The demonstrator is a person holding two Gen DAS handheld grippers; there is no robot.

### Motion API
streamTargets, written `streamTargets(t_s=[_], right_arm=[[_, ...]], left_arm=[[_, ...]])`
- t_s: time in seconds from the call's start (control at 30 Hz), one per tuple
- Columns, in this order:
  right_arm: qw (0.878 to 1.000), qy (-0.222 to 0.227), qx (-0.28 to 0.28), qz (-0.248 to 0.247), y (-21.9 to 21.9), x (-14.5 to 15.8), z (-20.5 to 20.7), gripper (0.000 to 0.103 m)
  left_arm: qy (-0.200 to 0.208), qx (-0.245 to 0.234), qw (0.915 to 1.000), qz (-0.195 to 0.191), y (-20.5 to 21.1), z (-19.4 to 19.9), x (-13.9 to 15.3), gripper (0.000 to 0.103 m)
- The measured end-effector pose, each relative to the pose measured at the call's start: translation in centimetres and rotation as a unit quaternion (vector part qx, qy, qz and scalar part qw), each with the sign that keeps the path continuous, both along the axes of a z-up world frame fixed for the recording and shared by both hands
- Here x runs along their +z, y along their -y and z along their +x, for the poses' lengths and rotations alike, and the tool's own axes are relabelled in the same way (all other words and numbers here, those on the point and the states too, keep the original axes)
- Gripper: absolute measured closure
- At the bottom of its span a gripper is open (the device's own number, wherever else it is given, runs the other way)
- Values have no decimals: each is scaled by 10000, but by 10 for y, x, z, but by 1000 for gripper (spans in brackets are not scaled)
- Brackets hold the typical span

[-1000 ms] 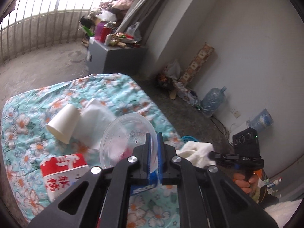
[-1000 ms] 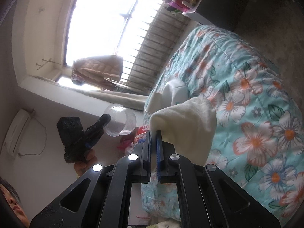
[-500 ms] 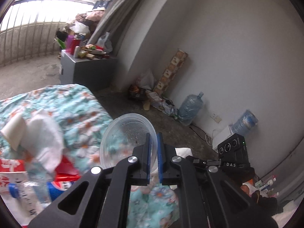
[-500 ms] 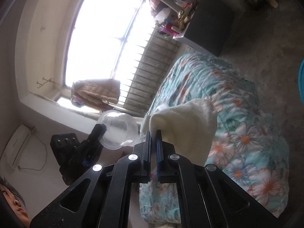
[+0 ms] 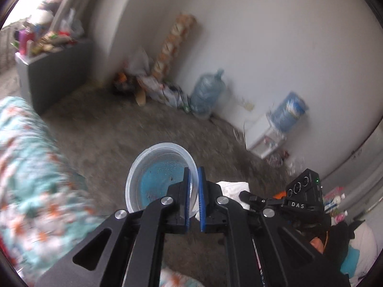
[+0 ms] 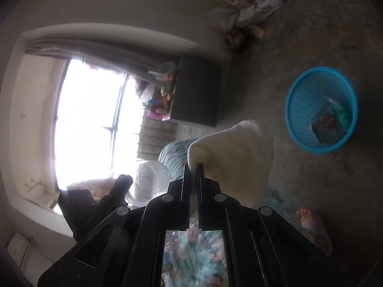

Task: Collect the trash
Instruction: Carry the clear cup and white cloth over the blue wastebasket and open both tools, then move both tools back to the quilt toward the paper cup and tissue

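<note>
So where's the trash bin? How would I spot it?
Look at the bare grey floor out past the flowery bed cover. The trash bin stands there by itself, beyond the white cloth that the right gripper holds. It is the only bright blue round basket, open on top, with a colourful packet inside.

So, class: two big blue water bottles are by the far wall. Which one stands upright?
The left water bottle, upright on the floor, neck up. The other water bottle lies tilted atop the white dispenser.
</note>
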State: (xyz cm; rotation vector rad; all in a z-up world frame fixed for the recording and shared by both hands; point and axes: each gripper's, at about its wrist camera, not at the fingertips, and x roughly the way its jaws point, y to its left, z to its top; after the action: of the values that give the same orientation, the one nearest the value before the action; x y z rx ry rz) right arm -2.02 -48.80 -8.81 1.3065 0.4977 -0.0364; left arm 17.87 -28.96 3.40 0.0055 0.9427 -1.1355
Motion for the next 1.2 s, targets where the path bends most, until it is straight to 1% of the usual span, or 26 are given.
streamTargets(t_s=[0.1, 0.13, 0.23, 0.37, 0.4, 0.43, 0.47, 0.5, 0.53, 0.57, 0.63, 0.7, 0.77, 0.8, 0.83, 0.93, 1.0, 1.07, 1.1, 1.17, 1.2], right_arm=[[9985, -271, -378, 285, 25, -29, -6, 100], [9977, -336, -457, 379, 32, -38, -6, 100], [9939, -524, -708, 667, 57, -67, -4, 100], [9871, -742, -1038, 967, 89, -97, 8, 94], [9858, -776, -1100, 1004, 98, -105, 12, 89], [9847, -830, -1126, 1036, 104, -114, 18, 74], [9829, -892, -1156, 1118, 112, -125, 24, 64], [9805, -982, -1187, 1217, 119, -139, 27, 62], [9784, -1110, -1183, 1283, 125, -153, 32, 62], [9765, -1216, -1184, 1326, 130, -162, 33, 60], [9713, -1351, -1205, 1543, 130, -180, 32, 60], [9706, -1260, -1203, 1658, 128, -185, 25, 60], [9757, -1064, -1176, 1509, 125, -181, 19, 55], [9779, -1002, -1154, 1425, 124, -178, 16, 55], [9790, -955, -1141, 1392, 122, -176, 14, 55], [9825, -763, -1112, 1287, 119, -165, 11, 55], [9856, -654, -1052, 1149, 114, -151, 7, 55], [9890, -555, -949, 986, 109, -135, 7, 51], [9911, -525, -861, 874, 106, -123, 9, 50], [9948, -450, -641, 657, 98, -104, 15, 46], [9964, -407, -510, 538, 93, -94, 20, 45]], left_arm=[[-194, -218, 9992, 256, 41, 3, -27, 97], [-312, -297, 9984, 359, 59, 6, -40, 97], [-511, -387, 9963, 566, 95, 15, -69, 97], [-764, -628, 9922, 756, 145, 19, -107, 97], [-835, -721, 9907, 790, 154, 19, -116, 97], [-928, -813, 9886, 868, 167, 19, -128, 89], [-961, -768, 9874, 993, 178, 19, -141, 73], [-922, -674, 9876, 1079, 186, 20, -152, 67], [-878, -612, 9881, 1107, 191, 20, -157, 63], [-847, -555, 9883, 1141, 196, 19, -165, 62], [-922, -481, 9872, 1210, 199, 17, -173, 58], [-960, -531, 9879, 1099, 194, 13, -170, 58], [-759, -589, 9901, 1025, 185, 9, -161, 55], [-670, -591, 9910, 997, 182, 8, -156, 55], [-583, -573, 9923, 929, 174, 8, -148, 54], [-513, -466, 9954, 662, 154, 7, -121, 51], [-408, -399, 9973, 454, 136, 5, -100, 48], [-297, -330, 9987, 263, 114, 1, -79, 40], [-259, -304, 9990, 198, 103, 0, -70, 39], [-203, -231, 9995, 60, 69, -3, -53, 33], [-161, -118, 9998, 37, 48, -4, -45, 32]])
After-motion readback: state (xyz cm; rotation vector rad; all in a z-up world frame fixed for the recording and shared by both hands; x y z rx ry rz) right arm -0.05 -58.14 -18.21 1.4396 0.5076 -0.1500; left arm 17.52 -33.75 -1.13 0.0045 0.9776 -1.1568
